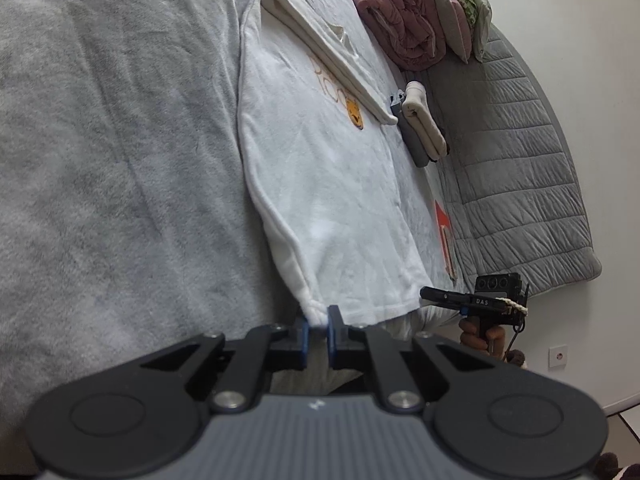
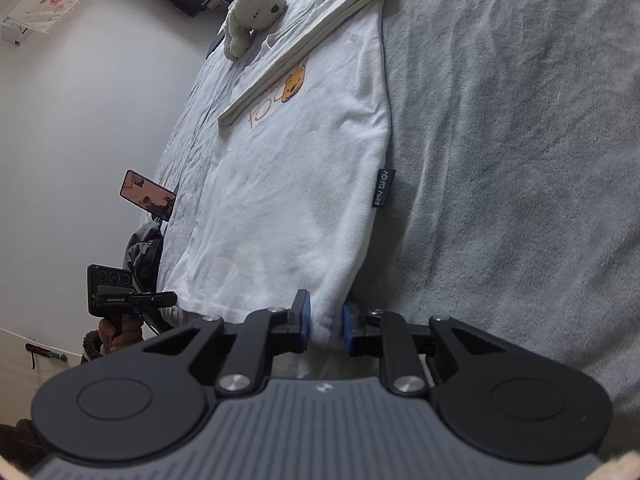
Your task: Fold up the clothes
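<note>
A white sweatshirt (image 1: 320,184) with an orange bear print lies flat on the bed, its sleeves folded across the chest. My left gripper (image 1: 317,332) is shut on one bottom hem corner, and white fabric fills the narrow gap between its blue pads. My right gripper (image 2: 326,328) holds the other hem corner of the sweatshirt (image 2: 288,184); its jaws have been closing and a bunch of hem sits pinched between the pads. Each gripper also shows low at the edge of the other's view, held in a hand.
A grey fleece blanket (image 1: 120,160) covers the bed beside the sweatshirt. Rolled pink bedding (image 1: 400,20), a grey quilt (image 1: 512,168) and a beige folded item (image 1: 424,120) lie past it. A white plush toy (image 2: 252,8) and a phone (image 2: 148,195) are near the wall.
</note>
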A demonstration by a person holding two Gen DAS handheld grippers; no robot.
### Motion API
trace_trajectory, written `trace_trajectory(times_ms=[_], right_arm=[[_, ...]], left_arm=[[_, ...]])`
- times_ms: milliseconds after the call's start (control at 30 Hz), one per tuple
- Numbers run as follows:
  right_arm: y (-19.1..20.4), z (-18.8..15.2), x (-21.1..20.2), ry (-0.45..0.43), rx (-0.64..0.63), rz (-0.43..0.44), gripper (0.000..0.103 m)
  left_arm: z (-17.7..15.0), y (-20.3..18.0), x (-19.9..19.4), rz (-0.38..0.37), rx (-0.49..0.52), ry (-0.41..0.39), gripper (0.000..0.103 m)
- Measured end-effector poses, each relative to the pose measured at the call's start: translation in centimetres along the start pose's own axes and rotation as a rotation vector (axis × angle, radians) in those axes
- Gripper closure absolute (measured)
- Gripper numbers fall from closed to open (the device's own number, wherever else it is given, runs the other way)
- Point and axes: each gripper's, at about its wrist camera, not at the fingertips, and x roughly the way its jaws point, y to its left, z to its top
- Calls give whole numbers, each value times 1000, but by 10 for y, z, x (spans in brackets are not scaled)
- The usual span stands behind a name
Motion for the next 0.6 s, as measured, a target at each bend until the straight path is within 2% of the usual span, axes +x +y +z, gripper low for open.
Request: trace_trajectory(times_ms=[133, 300, 600], right_arm=[[0, 7, -9, -78, 16, 29, 84], [-3, 19, -10, -161, 43, 16, 84], [-13, 49, 5, -252, 148, -16, 84]], left_arm=[[7, 0, -9, -42, -16, -83, 95], [19, 6, -13, -52, -83, -191, 95], [52, 10, 2, 8, -199, -324, 95]])
